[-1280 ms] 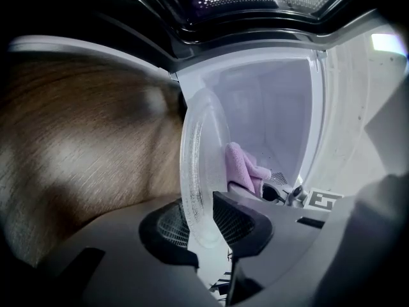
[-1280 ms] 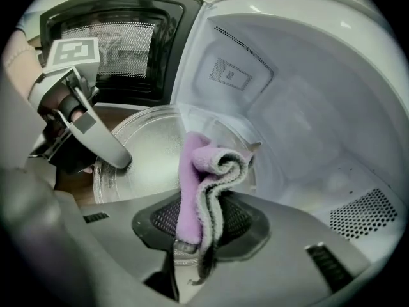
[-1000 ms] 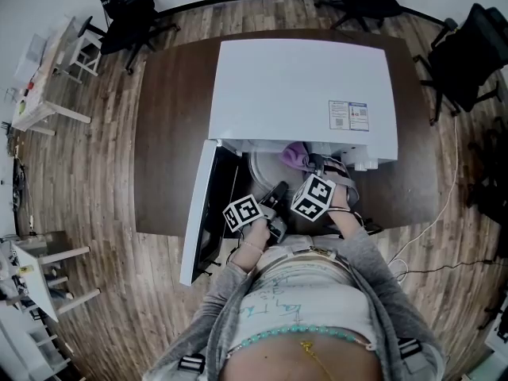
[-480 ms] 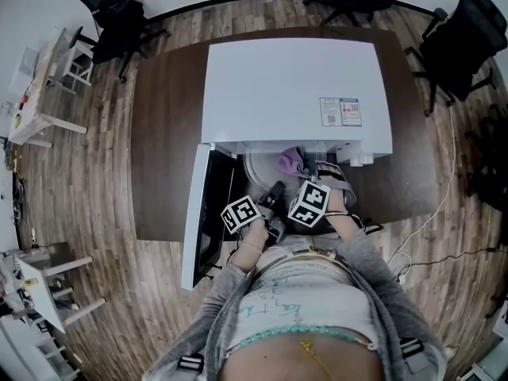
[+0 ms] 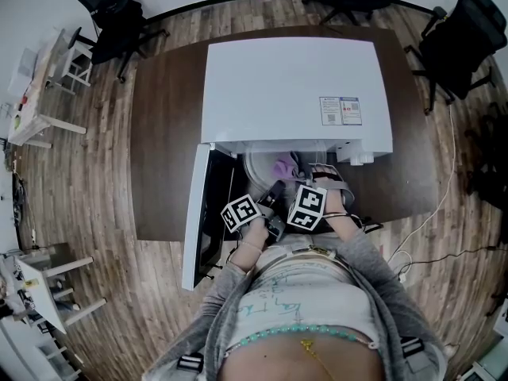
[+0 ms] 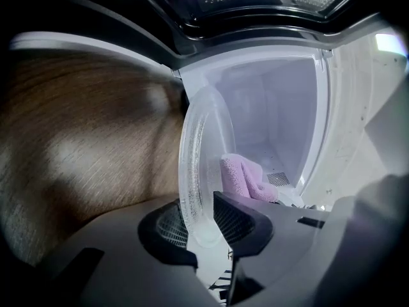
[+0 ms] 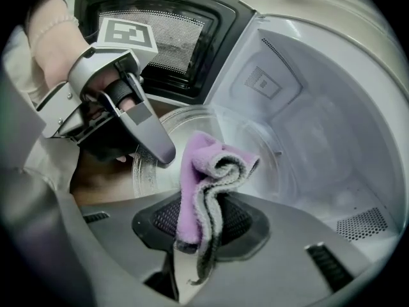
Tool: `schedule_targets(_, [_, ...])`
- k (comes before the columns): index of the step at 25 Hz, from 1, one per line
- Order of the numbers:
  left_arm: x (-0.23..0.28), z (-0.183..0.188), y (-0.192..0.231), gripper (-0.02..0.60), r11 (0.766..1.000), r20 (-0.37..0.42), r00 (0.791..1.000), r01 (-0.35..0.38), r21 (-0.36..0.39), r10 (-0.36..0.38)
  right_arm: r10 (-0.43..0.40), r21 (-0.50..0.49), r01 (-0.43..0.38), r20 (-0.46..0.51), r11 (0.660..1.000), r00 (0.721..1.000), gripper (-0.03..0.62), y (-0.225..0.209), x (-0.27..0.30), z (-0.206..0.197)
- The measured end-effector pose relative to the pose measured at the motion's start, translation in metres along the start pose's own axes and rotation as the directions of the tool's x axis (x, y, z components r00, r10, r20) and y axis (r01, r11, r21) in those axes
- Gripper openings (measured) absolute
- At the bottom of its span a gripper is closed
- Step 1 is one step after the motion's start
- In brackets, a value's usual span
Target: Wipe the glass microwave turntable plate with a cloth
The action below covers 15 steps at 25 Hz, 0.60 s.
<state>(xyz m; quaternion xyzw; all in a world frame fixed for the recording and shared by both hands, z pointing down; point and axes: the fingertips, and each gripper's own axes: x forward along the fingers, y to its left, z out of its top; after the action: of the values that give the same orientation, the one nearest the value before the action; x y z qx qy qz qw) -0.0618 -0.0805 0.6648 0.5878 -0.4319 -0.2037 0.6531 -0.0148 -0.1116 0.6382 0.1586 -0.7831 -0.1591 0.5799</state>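
Note:
The clear glass turntable plate [image 6: 201, 152] stands tilted on edge at the mouth of the white microwave [image 5: 294, 86]. My left gripper [image 6: 204, 226] is shut on its near rim. From the head view the plate [image 5: 258, 165] shows only as a pale arc in the opening. My right gripper [image 7: 201, 226] is shut on a folded purple cloth [image 7: 208, 171] with a grey underside. The cloth lies against the plate's face [image 7: 185, 121], and the left gripper [image 7: 156, 152] sits just to its left. The cloth [image 6: 239, 174] also shows through the glass.
The microwave door [image 5: 205, 213] hangs open to the left, close beside my left hand. The white cavity walls [image 7: 307, 120] close in behind and to the right of the plate. The microwave stands on a dark wooden table [image 5: 167, 133]. Office chairs [image 5: 111, 10] ring the room.
My right gripper has drawn the cloth a little to the left and towards me across the plate. The left gripper and the plate have stayed put.

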Motion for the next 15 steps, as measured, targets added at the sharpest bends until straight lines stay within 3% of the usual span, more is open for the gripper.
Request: schedule_targets(15, [0.002, 0.003, 0.004, 0.092, 1.000, -0.023, 1.000, -0.010, 0.002, 0.010, 0.082, -0.097, -0.075, 0.063, 0.992, 0.995, 0.126, 0.017, 0.007, 0.032])
